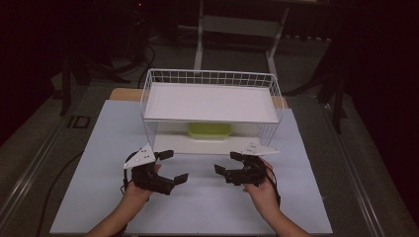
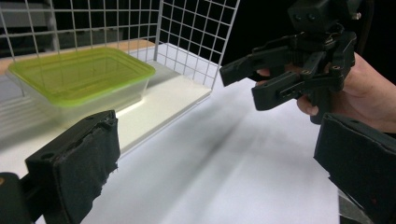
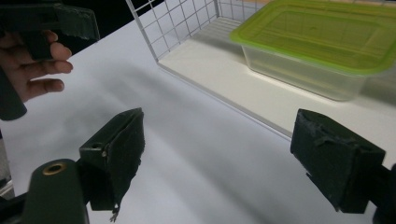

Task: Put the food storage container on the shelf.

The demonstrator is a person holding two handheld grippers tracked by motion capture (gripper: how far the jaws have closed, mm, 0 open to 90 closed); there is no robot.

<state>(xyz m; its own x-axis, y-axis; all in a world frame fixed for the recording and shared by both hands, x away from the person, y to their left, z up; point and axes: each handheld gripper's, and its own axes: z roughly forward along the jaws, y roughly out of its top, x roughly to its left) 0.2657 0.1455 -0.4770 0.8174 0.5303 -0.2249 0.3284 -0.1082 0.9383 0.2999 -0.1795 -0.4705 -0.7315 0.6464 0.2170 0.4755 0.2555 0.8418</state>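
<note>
A clear plastic box with a green lid (image 1: 209, 130) sits on the lower shelf of a white wire rack (image 1: 211, 102), under its upper shelf. The box (image 2: 79, 77) lies ahead and to the left in the left gripper view, and the box (image 3: 322, 44) is at the upper right in the right gripper view. My left gripper (image 1: 175, 166) is open just before the rack's front left, nothing between its jaws. My right gripper (image 1: 226, 162) is open before the rack's front right, jaws empty and facing the left one. In the left gripper view the right gripper (image 2: 243, 81) appears held in a hand.
The rack stands at the back of a white mat (image 1: 197, 207) that covers the table. The rack's wire sides (image 2: 196, 32) close its ends; its front is open. A frame of white legs (image 1: 237, 24) stands on the floor beyond the table. Cables trail on the left floor.
</note>
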